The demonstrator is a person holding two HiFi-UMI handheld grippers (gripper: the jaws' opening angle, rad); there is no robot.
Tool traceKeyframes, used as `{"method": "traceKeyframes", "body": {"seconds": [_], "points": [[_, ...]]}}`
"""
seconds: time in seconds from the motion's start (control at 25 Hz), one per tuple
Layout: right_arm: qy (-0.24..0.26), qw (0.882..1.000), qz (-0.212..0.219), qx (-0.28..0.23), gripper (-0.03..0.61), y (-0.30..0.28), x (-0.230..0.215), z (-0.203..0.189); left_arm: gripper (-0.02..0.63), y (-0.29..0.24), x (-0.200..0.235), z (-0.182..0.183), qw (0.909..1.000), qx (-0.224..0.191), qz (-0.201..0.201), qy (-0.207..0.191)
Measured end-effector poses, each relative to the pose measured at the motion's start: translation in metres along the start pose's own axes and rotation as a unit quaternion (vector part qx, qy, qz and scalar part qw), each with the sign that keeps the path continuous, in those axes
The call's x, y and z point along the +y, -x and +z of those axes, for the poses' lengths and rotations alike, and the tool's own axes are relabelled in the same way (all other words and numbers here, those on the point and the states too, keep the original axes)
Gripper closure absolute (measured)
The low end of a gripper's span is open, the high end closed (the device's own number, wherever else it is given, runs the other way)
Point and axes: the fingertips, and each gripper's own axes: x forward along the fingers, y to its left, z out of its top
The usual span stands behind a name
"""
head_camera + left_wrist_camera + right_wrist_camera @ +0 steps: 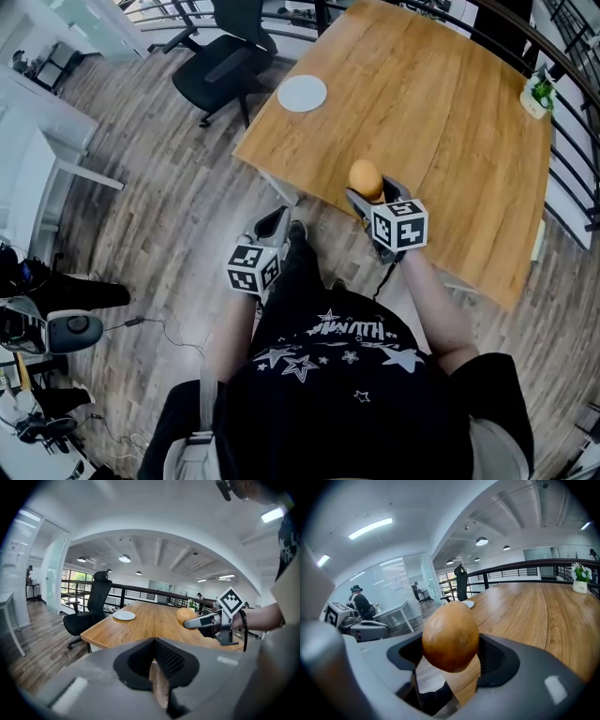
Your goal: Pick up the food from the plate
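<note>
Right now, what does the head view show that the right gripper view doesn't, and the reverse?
Only the head view: the person's star-printed shirt and the marker cube on the right gripper. Only the right gripper view: ceiling lamps and a glass wall. Both: the brown food held in the right gripper's jaws, away from the empty white plate, plus the wooden table and the flower pot.

Standing beside the brown wooden table, a black swivel office chair; sitting at its far corner, a small white-potted green plant.
</note>
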Motion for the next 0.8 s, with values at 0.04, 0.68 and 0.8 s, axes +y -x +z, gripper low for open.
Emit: {"method": "traceKeyframes", "body": {"seconds": [0.04,0.68,0.8], "points": [[-0.002,1.000,0.001,0.002,0.235,0.003,0.000,-0.005,0.612,0.004,-0.003,-0.002,1.0000,0.001,0.002,0.000],[0.001,1.000,0.020,0.019,0.235,0.016,0.029,-0.043,0.612,0.054,-0.009,-0.035,0.9993,-0.005,0.019,0.031],[0.002,1.000,0.016,0.017,0.235,0.019,0.042,-0.048,0.612,0.069,-0.007,-0.042,0.9993,-0.007,0.016,0.032]]}}
